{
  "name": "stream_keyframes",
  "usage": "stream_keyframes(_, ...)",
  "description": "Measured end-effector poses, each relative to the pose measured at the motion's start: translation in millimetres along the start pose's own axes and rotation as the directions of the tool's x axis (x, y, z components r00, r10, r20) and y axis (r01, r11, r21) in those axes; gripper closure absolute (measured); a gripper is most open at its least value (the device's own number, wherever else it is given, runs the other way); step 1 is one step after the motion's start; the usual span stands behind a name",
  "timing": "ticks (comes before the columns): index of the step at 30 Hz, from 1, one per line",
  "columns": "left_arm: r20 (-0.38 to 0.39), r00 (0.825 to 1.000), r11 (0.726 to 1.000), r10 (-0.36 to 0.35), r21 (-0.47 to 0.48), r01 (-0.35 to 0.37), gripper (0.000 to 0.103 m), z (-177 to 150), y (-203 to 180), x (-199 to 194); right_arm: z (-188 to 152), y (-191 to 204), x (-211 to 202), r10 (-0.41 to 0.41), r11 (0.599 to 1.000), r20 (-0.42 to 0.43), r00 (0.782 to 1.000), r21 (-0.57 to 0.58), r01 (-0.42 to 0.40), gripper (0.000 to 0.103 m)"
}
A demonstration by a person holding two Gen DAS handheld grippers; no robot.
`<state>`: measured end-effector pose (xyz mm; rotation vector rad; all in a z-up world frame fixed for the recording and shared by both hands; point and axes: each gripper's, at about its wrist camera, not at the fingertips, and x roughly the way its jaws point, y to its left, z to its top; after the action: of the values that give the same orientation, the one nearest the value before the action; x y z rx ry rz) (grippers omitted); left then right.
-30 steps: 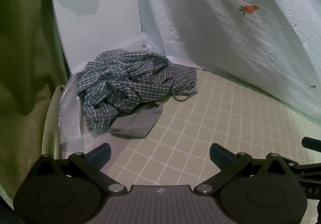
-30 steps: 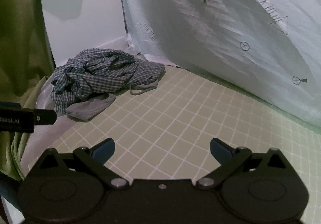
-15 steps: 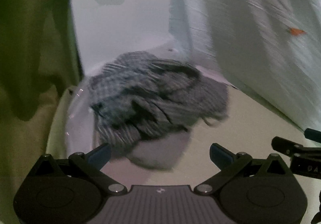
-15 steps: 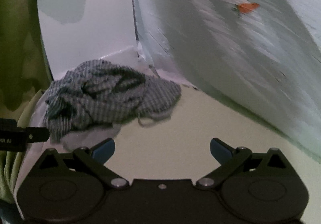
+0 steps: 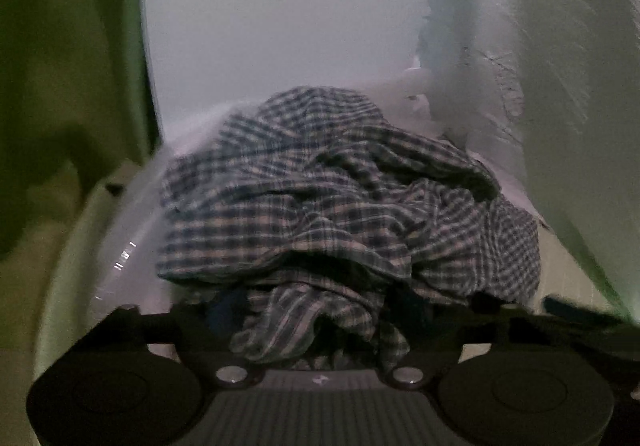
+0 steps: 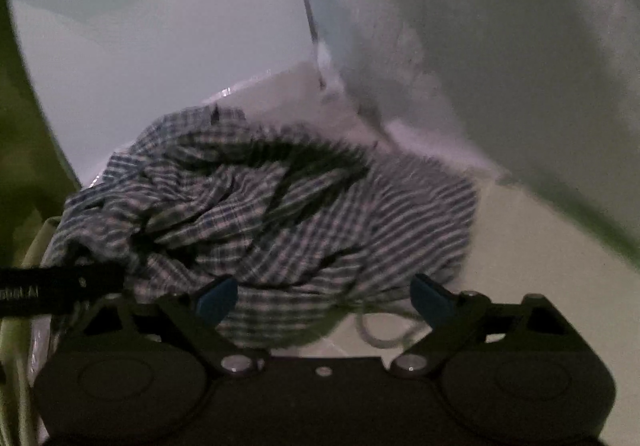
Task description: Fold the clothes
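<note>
The crumpled shirt (image 5: 332,206) fills the gap between the left gripper's (image 5: 320,310) spread jaws; the right gripper (image 6: 326,296) is spread too, shirt just ahead.

The crumpled checked garment (image 5: 340,206) is filling the back corner of the worktop (image 6: 540,266), pressing up to the white wall (image 5: 260,26) behind it and the pale hanging sheet (image 6: 500,26) closing in on the right, so no way is opening round its far side. The left gripper (image 5: 320,310) is standing spread with cloth already bulging between its fingers, and the right gripper (image 6: 324,294) is sitting spread just at the pile's near edge. Bare worktop is lying free along the right, beside the pile, while green drapery (image 5: 60,86) is walling off the left edge.
</note>
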<state>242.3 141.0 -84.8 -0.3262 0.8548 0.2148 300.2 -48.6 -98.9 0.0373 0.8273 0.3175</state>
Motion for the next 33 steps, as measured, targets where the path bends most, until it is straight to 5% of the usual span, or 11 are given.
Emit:
stream_keyframes(4, 0.009, 1.0, 1.0, -0.004, -0.003, 0.004, 0.049, -4.1, -2.5, 7.6, 1.6, -4.6, 32.9, 0.069, 0.994, -0.06, 0.996, 0.092, -0.064, 0.015)
stream_keyframes(5, 0.012, 1.0, 1.0, -0.003, 0.009, 0.003, 0.052, -4.7, -5.1, 5.9, 2.0, -5.8, 41.2, 0.087, 0.99, -0.073, 0.993, 0.115, -0.078, 0.027)
stream_keyframes(6, 0.015, 1.0, 1.0, -0.002, 0.025, 0.001, 0.059, -5.2, -8.1, 3.8, 1.6, -8.2, 44.7, 0.126, 0.983, -0.077, 0.989, 0.144, -0.114, 0.051)
stream_keyframes(7, 0.017, 1.0, 0.999, 0.005, 0.042, -0.005, 0.063, -5.4, -11.3, 1.2, 1.3, -10.5, 43.5, 0.164, 0.974, -0.074, 0.984, 0.169, -0.15, 0.061)
stream_keyframes(9, 0.025, 1.0, 0.997, 0.014, 0.072, -0.016, 0.071, -5.8, -16.9, -5.6, 1.3, -10.0, 32.3, 0.157, 0.978, -0.048, 0.986, 0.144, -0.149, 0.092)
stream_keyframes(14, 0.056, 0.998, 0.995, -0.006, 0.095, 0.0, 0.091, -9.5, -26.6, -36.1, -5.4, -24.5, -22.3, 0.137, 0.982, 0.064, 0.988, 0.122, -0.144, 0.097)
stream_keyframes(19, 0.077, 0.995, 0.987, -0.065, 0.153, 0.053, 0.093, -31.3, -49.2, -78.6, -19.3, -42.7, -88.4, 0.109, 0.986, 0.189, 0.976, 0.104, -0.13, 0.098)
stream_keyframes(26, 0.008, 0.986, 0.954, -0.169, 0.254, 0.161, 0.093, -110.0, -106.7, -127.8, -107.3, -115.6, -187.1, -0.052, 0.983, 0.195, 0.979, 0.185, 0.015, 0.098)
stream_keyframes(33, -0.104, 0.966, 0.922, -0.238, 0.289, 0.258, 0.093, -203.8, -177.0, -163.5, -198.6, -191.3, -284.2, -0.216, 0.948, 0.174, 0.961, 0.272, 0.164, 0.099)
